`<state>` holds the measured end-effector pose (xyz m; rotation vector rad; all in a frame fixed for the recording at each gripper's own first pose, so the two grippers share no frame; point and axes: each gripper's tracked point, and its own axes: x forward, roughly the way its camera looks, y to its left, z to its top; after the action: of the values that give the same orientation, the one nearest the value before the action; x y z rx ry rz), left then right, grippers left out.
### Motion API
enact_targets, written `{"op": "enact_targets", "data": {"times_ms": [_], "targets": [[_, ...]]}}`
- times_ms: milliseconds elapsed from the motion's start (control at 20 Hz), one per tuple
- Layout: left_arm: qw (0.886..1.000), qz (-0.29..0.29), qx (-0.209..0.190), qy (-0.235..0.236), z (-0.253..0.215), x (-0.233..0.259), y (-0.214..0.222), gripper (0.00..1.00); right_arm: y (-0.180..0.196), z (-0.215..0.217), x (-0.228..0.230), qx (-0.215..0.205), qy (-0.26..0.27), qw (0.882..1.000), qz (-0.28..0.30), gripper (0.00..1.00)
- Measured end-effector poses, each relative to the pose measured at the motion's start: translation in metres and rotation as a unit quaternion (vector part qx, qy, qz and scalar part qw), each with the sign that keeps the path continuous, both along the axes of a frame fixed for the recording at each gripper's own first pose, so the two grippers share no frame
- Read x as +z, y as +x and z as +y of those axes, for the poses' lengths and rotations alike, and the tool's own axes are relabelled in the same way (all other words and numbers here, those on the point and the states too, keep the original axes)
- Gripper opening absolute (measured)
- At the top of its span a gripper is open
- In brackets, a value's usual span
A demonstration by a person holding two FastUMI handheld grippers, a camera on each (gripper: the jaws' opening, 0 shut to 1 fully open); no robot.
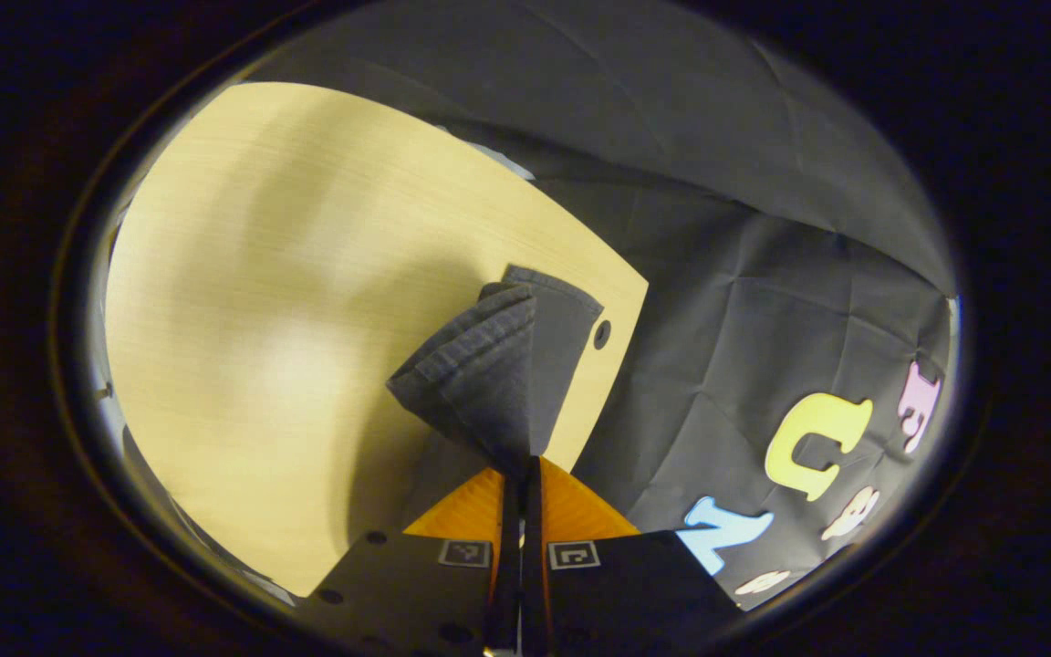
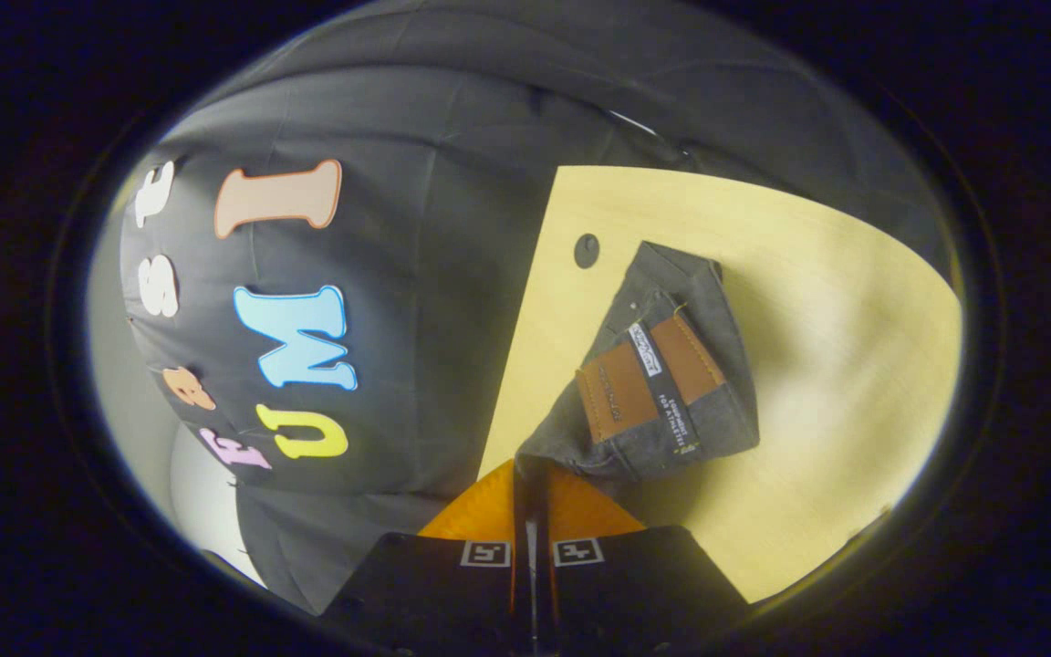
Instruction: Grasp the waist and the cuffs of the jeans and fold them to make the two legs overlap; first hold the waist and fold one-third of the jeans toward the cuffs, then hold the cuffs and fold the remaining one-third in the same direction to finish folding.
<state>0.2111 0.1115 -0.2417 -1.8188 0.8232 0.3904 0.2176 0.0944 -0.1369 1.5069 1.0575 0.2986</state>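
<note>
Overhead, dark jeans [image 2: 662, 383] (brown waist patch), both claws clamped, lifted off table [image 1: 288, 301]

The left gripper [image 1: 522, 470] has its jaws pressed together on denim. The right gripper [image 2: 532, 474] is clamped likewise.

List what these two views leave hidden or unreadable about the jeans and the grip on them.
- Left gripper view: the left tool pinches the cuffs; how far the fabric goes in is hidden between its fingers.
- Right gripper view: the right tool holds the waist; the bite is hidden the same way.
- Both views: the middle of the jeans is cut off below the tools.
- Right gripper view: the leather patch print is too small.
</note>
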Motion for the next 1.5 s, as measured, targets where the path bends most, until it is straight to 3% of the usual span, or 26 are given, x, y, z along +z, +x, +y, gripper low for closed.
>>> {"op": "enact_targets", "data": {"times_ms": [50, 150, 200, 300, 400, 450, 550, 850, 950, 1000, 1050, 1150, 1200, 1250, 1350, 1400, 1450, 1500], "targets": [[1.0, 0.0, 0.0, -0.003, 0.0, 0.0, 0.017, 0.05, 0.015, 0.004, 0.001, 0.003, 0.001, 1.0, 0.004, 0.02], [1.0, 0.001, -0.003, -0.005, -0.007, -0.004, 0.051, 0.09, 0.043, 0.016, 0.0, 0.002, 0.004, 1.0, 0.017, 0.01], [1.0, 0.001, -0.007, -0.002, -0.011, -0.009, 0.069, 0.04, 0.055, 0.02, -0.006, -0.001, 0.003, 1.0, 0.024, 0.01], [1.0, 0.002, -0.016, 0.008, -0.017, -0.022, 0.105, 0.09, 0.079, 0.027, -0.019, -0.01, -0.003, 0.999, 0.038, 0.02], [0.999, -0.004, -0.035, 0.022, -0.026, -0.037, 0.136, 0.04, 0.097, 0.035, -0.039, -0.021, -0.01, 0.999, 0.048, 0.02], [0.998, -0.012, -0.051, 0.031, -0.034, -0.042, 0.147, 0.09, 0.103, 0.038, -0.049, -0.028, -0.016, 0.998, 0.052, 0.03], [0.995, -0.026, -0.08, 0.053, -0.045, -0.056, 0.171, 0.09, 0.109, 0.046, -0.074, -0.033, -0.045, 0.997, 0.051, 0.04], [0.98, -0.021, -0.152, 0.124, -0.068, -0.085, 0.2, 0.1, 0.13, 0.065, -0.103, -0.059, -0.062, 0.996, 0.016, 0.09], [0.973, -0.017, -0.17, 0.154, -0.073, -0.09, 0.2, 0.03, 0.133, 0.065, -0.105, -0.07, -0.071, 0.995, -0.002, 0.16], [0.968, -0.021, -0.184, 0.169, -0.074, -0.087, 0.198, 0.1, 0.132, 0.063, -0.104, -0.071, -0.084, 0.994, -0.009, 0.2], [0.961, -0.026, -0.2, 0.19, -0.077, -0.088, 0.196, 0.1, 0.128, 0.06, -0.103, -0.069, -0.097, 0.993, -0.017, 0.29], [0.945, -0.034, -0.223, 0.237, -0.076, -0.086, 0.197, 0.23, 0.119, 0.052, -0.101, -0.061, -0.125, 0.99, -0.034, 0.41], [0.937, -0.037, -0.232, 0.257, -0.075, -0.083, 0.194, 0.55, 0.116, 0.044, -0.102, -0.057, -0.145, 0.987, -0.041, 0.47], [0.93, -0.041, -0.24, 0.274, -0.076, -0.08, 0.193, 0.48, 0.108, 0.037, -0.104, -0.055, -0.169, 0.983, -0.047, 0.57], [0.914, -0.049, -0.247, 0.317, -0.072, -0.07, 0.189, 0.82, 0.097, 0.019, -0.106, -0.062, -0.215, 0.973, -0.058, 0.76], [0.904, -0.055, -0.253, 0.339, -0.071, -0.065, 0.187, 0.98, 0.091, 0.01, -0.107, -0.068, -0.236, 0.968, -0.059, 0.79], [0.897, -0.062, -0.254, 0.357, -0.073, -0.059, 0.183, 0.98, 0.084, 0.003, -0.108, -0.076, -0.254, 0.962, -0.059, 0.82], [0.89, -0.073, -0.254, 0.372, -0.074, -0.05, 0.18, 0.9, 0.075, -0.004, -0.109, -0.084, -0.272, 0.957, -0.055, 0.85]]}}
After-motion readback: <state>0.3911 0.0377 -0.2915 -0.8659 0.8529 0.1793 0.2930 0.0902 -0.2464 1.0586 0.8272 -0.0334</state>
